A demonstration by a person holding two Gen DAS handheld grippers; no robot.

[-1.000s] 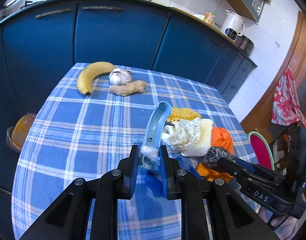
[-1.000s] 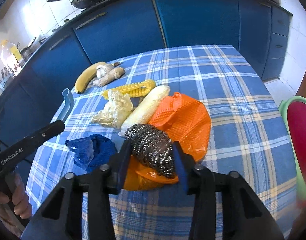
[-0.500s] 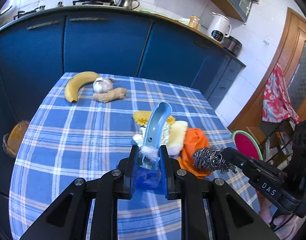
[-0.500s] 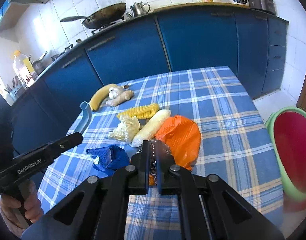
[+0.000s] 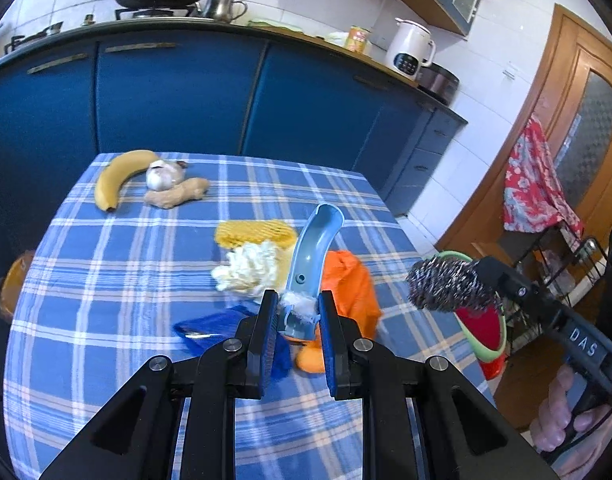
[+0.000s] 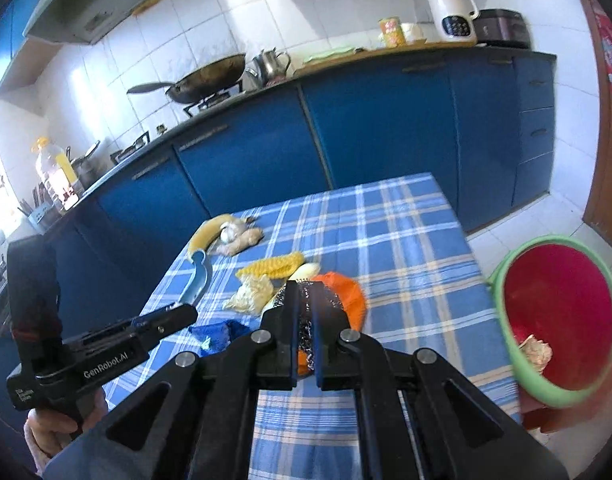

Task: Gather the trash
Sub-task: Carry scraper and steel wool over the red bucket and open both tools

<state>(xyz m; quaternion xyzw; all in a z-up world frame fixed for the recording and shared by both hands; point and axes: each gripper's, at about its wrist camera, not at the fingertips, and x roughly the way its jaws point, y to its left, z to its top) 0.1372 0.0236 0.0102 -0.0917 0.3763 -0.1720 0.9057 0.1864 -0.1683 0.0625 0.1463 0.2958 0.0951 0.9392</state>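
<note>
Sitting in red bin: one crumpled scrap.

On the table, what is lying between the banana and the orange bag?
In the left wrist view, between the banana and the orange bag lie the yellow mesh and a crumpled white wad, otherwise bare cloth.

Two matte black handheld grippers are showing blue-lined fingers and white lettering.

The left gripper is presenting flat black finger plates faced with blue pads, silver round screws sitting at its linkage pivots, and angular black arms with triangular cut-outs running toward 6 o'clock. The right gripper is showing the same build. From outside, the left unit's body is reading "GenRobot.AI" at 8 o'clock, the right unit's "DAS" at 4 o'clock, a thin black cable trailing below it.
</note>
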